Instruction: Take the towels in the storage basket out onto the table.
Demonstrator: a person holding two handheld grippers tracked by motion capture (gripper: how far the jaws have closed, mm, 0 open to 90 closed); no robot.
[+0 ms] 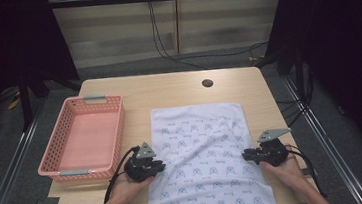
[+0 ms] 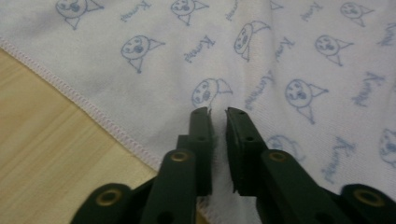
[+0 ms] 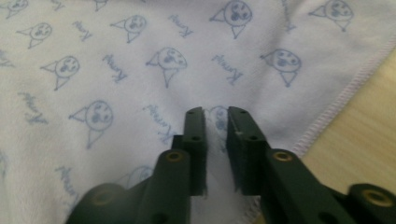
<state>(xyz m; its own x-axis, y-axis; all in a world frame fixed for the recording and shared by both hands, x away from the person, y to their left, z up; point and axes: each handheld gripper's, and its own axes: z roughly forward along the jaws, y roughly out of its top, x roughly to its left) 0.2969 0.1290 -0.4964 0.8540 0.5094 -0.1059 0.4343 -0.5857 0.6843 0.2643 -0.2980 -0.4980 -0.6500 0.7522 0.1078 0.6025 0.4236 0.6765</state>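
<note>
surface: wooden worktop point(image 1: 178, 89), dark curtains at the sides, cables on the floor behind
towel point(image 1: 203, 150): white, blue cartoon print, spread flat, near end hanging over the worktop's front edge
left claw point(image 1: 156, 167): narrow, pinching a fold of towel at its left hem; cloth sits between the jaws
right claw point(image 1: 247, 155): narrow, pinching a fold at the right hem, opposite the left claw
basket point(image 1: 49, 162): pink, nothing in it, just outside the left claw
done: both side edges look gripped
left: lift, fold; likely into the basket
</note>
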